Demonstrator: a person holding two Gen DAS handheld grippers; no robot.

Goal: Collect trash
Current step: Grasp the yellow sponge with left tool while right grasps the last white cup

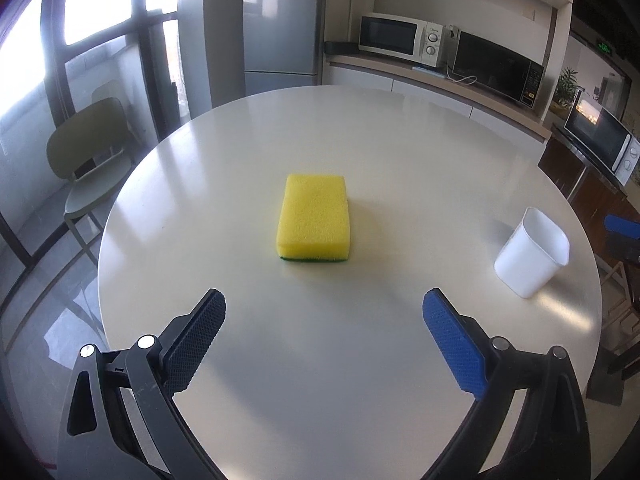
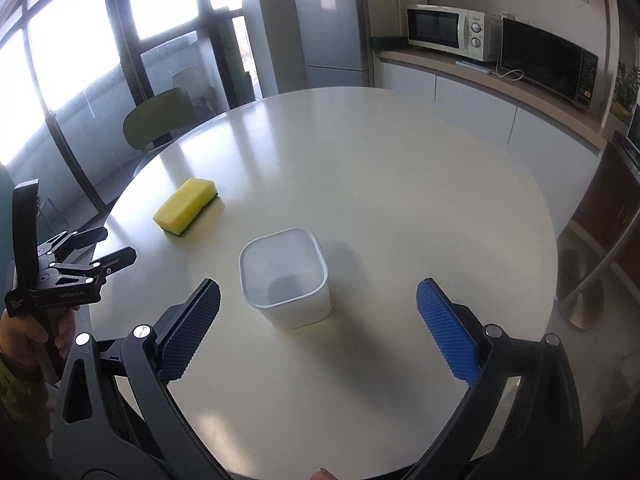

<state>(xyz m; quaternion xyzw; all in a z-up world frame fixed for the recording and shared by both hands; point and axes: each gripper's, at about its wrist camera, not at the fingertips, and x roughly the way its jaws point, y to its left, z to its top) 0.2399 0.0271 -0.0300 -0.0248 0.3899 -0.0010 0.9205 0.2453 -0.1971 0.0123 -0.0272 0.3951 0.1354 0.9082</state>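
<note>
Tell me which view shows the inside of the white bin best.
The right wrist view: it looks down into the white bin, whose visible floor is bare. The left wrist view shows it from the side at the table's edge.

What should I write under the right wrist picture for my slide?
Open right tongs hover over an empty white bin on a round table, with a yellow sponge beyond.
</note>
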